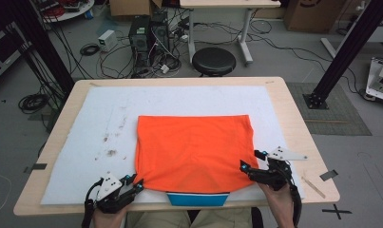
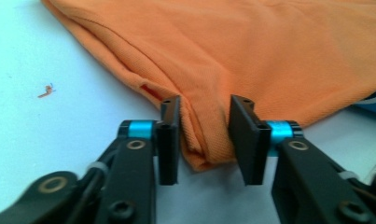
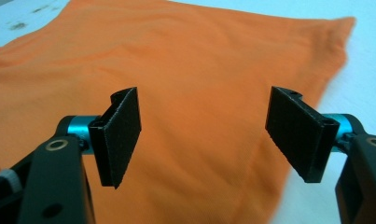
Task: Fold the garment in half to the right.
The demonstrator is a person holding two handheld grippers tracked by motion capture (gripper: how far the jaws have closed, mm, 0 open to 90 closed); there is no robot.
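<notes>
A: Report the left side of the table.

B: The left gripper [image 1: 132, 184] sits at the near left corner of the orange shirt [image 1: 195, 151]. In the left gripper view, the folded corner of the shirt lies between the jaws, which stand on either side of it with a small gap; the pads do not press on the cloth, so the gripper is released.

A: Location of the shirt?

B: It lies flat on the white mat [image 1: 99, 123] covering the wooden table [image 1: 293, 118], toward the near edge. A blue band [image 1: 197, 199] shows under its near hem.

A: Right side?

B: The right gripper [image 1: 252, 160] rests at the shirt's near right edge. Its jaws stand wide apart above the cloth, grasping nothing.
</notes>
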